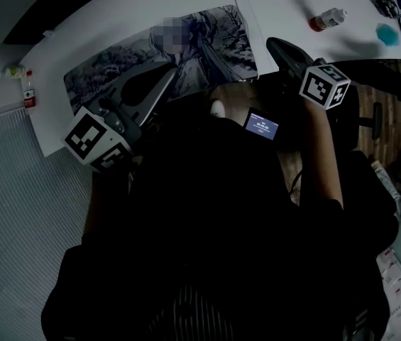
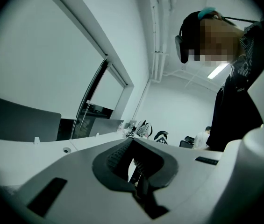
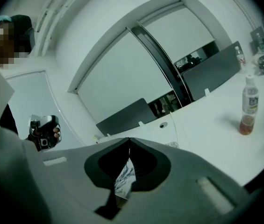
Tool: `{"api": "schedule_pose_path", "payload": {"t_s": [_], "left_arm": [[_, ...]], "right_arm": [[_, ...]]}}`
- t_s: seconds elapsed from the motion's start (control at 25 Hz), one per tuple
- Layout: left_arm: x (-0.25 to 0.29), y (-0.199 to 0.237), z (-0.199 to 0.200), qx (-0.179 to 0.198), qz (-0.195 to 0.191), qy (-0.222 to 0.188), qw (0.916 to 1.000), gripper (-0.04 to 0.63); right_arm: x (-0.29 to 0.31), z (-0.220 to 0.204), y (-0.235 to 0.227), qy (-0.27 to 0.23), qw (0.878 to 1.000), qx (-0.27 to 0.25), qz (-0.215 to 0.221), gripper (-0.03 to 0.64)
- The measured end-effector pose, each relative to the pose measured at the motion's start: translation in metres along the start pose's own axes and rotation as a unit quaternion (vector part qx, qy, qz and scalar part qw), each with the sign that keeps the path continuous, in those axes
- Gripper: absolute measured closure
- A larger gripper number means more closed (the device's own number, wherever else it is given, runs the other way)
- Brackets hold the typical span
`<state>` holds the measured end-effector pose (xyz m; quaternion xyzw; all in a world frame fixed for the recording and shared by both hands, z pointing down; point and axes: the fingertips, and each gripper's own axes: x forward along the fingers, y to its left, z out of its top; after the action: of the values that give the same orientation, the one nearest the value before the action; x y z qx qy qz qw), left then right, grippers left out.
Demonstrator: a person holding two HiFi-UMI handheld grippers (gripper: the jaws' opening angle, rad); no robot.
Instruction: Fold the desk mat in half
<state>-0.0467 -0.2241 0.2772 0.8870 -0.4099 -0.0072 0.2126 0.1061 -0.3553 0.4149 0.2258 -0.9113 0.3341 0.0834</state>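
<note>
Holds a gripper in each hand at the near edge of the white tabletop (image 1: 115, 38). Has the desk mat (image 1: 214, 41) spread picture side up along that near edge — dark, wintry artwork, long side running with the edge. Pinches the mat with the right gripper (image 3: 129, 138): jaws clenched tip to tip on a strip of the printed sheet, trailing back toward the camera. Places that gripper just at the mat's right-hand short edge. Holds the left gripper (image 2: 131, 139) over the mat's middle, toward the tabletop's left end, jaws likewise closed at the tips; shows only a dark sliver low in the gap between the pads — too unclear to name as the mat. Has an upright bottle (image 3: 248, 107) of amber liquid standing well apart from the mat, farther toward the tabletop's right end, with a teal object (image 1: 387, 34) beyond it near the right edge. Shows a small lit screen (image 1: 261, 125) between the two arms, on the near side of the tabletop's edge.
</note>
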Motion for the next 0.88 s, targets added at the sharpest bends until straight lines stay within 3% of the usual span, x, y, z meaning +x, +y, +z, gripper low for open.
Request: {"api": "schedule_pose_path", "payload": {"t_s": [0.24, 0.44, 0.52, 0.72, 0.88], "left_arm": [[0.009, 0.021, 0.003, -0.008, -0.02, 0.01, 0.9997, 0.588], [0.007, 0.037, -0.001, -0.018, -0.022, 0.019, 0.9994, 0.588], [0.005, 0.043, -0.004, -0.025, -0.019, 0.022, 0.9993, 0.588], [-0.001, 0.057, -0.012, -0.032, -0.012, 0.029, 0.999, 0.588], [-0.009, 0.072, -0.013, -0.041, 0.002, 0.027, 0.9988, 0.588]], "right_arm": [[0.011, -0.047, -0.041, 0.032, 0.998, 0.038, -0.046, 0.612], [0.013, -0.082, -0.075, 0.022, 0.987, 0.141, -0.069, 0.606], [0.019, -0.094, -0.083, 0.027, 0.984, 0.156, -0.078, 0.606], [0.03, -0.148, -0.107, 0.089, 0.975, 0.175, -0.109, 0.602], [0.035, -0.184, -0.123, 0.131, 0.963, 0.19, -0.142, 0.557]]}}
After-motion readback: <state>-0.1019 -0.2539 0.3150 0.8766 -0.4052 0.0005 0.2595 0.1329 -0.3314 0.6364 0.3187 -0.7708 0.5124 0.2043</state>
